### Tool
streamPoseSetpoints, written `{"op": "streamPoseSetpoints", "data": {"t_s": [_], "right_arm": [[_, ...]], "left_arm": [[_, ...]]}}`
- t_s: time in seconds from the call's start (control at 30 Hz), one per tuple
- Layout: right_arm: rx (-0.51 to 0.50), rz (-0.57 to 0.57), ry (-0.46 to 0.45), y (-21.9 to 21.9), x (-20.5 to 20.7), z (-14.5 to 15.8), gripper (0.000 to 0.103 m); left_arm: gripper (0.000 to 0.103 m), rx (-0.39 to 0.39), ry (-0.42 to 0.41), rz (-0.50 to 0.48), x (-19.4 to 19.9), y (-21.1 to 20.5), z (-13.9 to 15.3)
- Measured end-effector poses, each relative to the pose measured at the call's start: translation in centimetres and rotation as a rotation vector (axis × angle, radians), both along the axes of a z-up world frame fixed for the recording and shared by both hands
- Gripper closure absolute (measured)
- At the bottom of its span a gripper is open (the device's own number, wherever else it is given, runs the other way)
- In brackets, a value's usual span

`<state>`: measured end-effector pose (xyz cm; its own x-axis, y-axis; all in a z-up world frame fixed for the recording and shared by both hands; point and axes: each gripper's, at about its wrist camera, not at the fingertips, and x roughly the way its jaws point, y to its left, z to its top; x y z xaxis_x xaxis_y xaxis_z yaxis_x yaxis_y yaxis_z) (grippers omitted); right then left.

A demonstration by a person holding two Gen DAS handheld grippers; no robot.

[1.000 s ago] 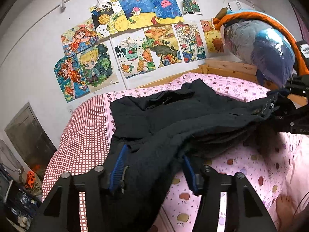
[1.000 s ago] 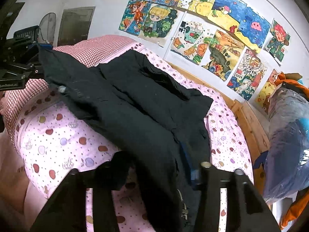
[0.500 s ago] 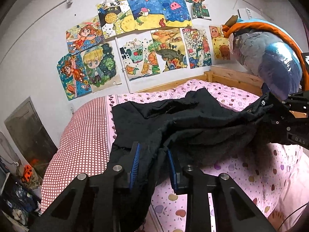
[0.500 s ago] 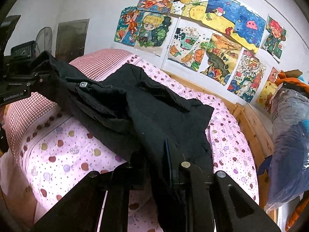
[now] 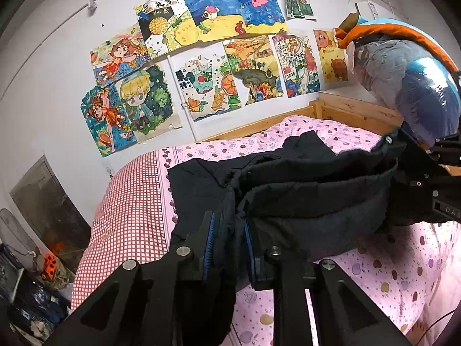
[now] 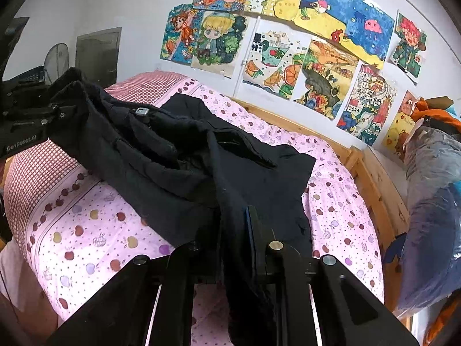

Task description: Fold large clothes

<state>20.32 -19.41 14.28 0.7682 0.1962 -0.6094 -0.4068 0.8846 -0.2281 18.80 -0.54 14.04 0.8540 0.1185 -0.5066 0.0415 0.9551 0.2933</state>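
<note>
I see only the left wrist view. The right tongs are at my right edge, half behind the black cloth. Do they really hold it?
Observer: Yes. In the right wrist view, the right tongs pinch a fold of the black jacket between the pads.
Operator: Does any loose cloth hang under them?
Observer: Yes, a strip of the jacket hangs down between the fingers and goes out of the bottom of the picture.
Operator: Is there something hard on the lifted edge?
Observer: A small grey fastener sits on the raised edge, at the far corner from the right tongs.
</note>
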Motion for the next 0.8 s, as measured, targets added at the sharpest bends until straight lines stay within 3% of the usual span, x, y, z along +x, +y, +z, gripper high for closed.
{"op": "streamPoseSetpoints", "data": {"t_s": [0.37,0.53,0.8], "right_arm": [[-0.053,0.005,-0.073,1.8,4.4,0.7,0.090],[-0.129,0.018,-0.206,3.1,5.4,0.1,0.090],[-0.267,0.055,-0.390,5.0,4.6,-3.8,0.090]], "left_arm": [[0.092,-0.033,-0.067,0.017,4.1,1.2,-0.7],[0.092,-0.036,-0.103,0.031,6.4,1.8,-1.1],[0.092,-0.046,-0.100,0.026,7.7,2.0,-3.2]]}}
